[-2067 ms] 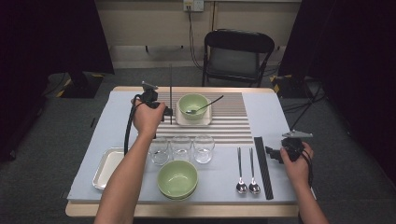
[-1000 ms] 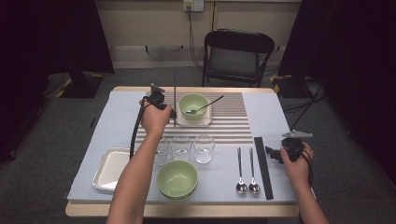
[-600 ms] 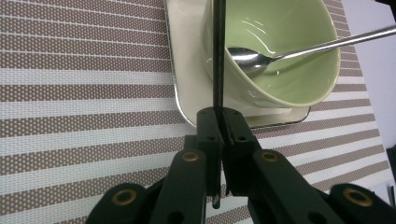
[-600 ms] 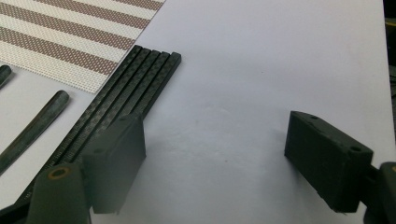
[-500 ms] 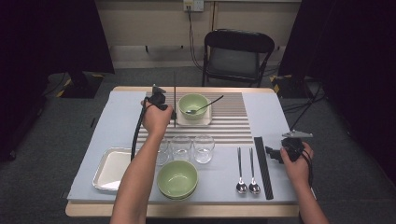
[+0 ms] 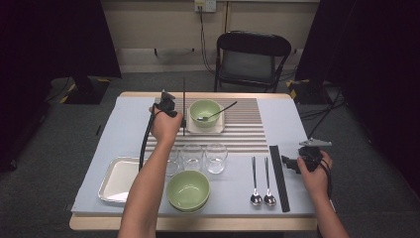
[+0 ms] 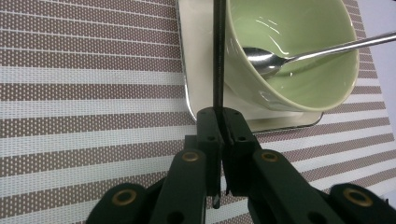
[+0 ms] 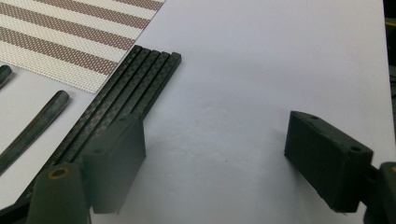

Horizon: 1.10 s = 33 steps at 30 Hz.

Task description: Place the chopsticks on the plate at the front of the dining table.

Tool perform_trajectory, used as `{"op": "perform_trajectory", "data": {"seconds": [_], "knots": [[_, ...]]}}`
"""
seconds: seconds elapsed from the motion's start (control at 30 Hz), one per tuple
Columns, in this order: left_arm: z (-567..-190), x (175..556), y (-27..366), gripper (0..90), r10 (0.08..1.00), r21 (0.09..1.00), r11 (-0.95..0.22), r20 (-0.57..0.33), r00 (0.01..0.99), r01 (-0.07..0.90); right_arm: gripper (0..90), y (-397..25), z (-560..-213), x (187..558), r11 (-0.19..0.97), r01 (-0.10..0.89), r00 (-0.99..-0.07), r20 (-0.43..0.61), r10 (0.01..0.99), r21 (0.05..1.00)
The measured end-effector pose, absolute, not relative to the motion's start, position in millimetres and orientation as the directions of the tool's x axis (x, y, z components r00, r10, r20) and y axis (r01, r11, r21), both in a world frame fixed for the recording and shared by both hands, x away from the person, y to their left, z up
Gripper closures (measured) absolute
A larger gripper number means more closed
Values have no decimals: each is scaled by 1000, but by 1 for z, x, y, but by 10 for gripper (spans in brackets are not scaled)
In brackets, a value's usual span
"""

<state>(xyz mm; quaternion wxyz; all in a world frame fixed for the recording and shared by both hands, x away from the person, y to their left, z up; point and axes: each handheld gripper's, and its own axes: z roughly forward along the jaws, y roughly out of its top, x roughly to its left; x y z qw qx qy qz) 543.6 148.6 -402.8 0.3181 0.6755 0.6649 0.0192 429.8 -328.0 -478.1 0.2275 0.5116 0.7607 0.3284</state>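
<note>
My left gripper [image 6: 178, 118] [image 7: 219, 119] is shut on a thin black chopstick [image 6: 184, 101] [image 7: 218, 56], held over the striped placemat [image 6: 247, 130] just left of a green bowl [image 6: 205, 112] [image 7: 299, 70]. That bowl sits on a square white plate [image 7: 196, 70] and holds a metal spoon [image 6: 218, 112] [image 7: 299, 51]. My right gripper [image 6: 289, 162] [image 8: 219, 154] stands open low over the blue cloth at the right. It is just right of a row of black chopsticks [image 6: 278, 176] [image 8: 116, 98], with nothing between its jaws.
Three glasses [image 6: 192, 156] stand in a row mid-table. Stacked green bowls [image 6: 188, 190] sit at the front, a metal tray [image 6: 116, 179] at front left, and two spoons [image 6: 261, 183] lie left of the chopsticks. A chair [image 6: 251, 59] stands behind the table.
My left gripper has carried the chopstick slightly right and farther from me, closer to the bowl on the plate. The right gripper has stayed still.
</note>
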Motion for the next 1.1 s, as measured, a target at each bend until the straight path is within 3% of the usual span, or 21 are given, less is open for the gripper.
{"op": "perform_trajectory", "data": {"seconds": [1.1], "knots": [[-415,551,141,868,916,389,97,-394,71,916,196,-328,-478,430,260,629,-371,-11,928,732]]}}
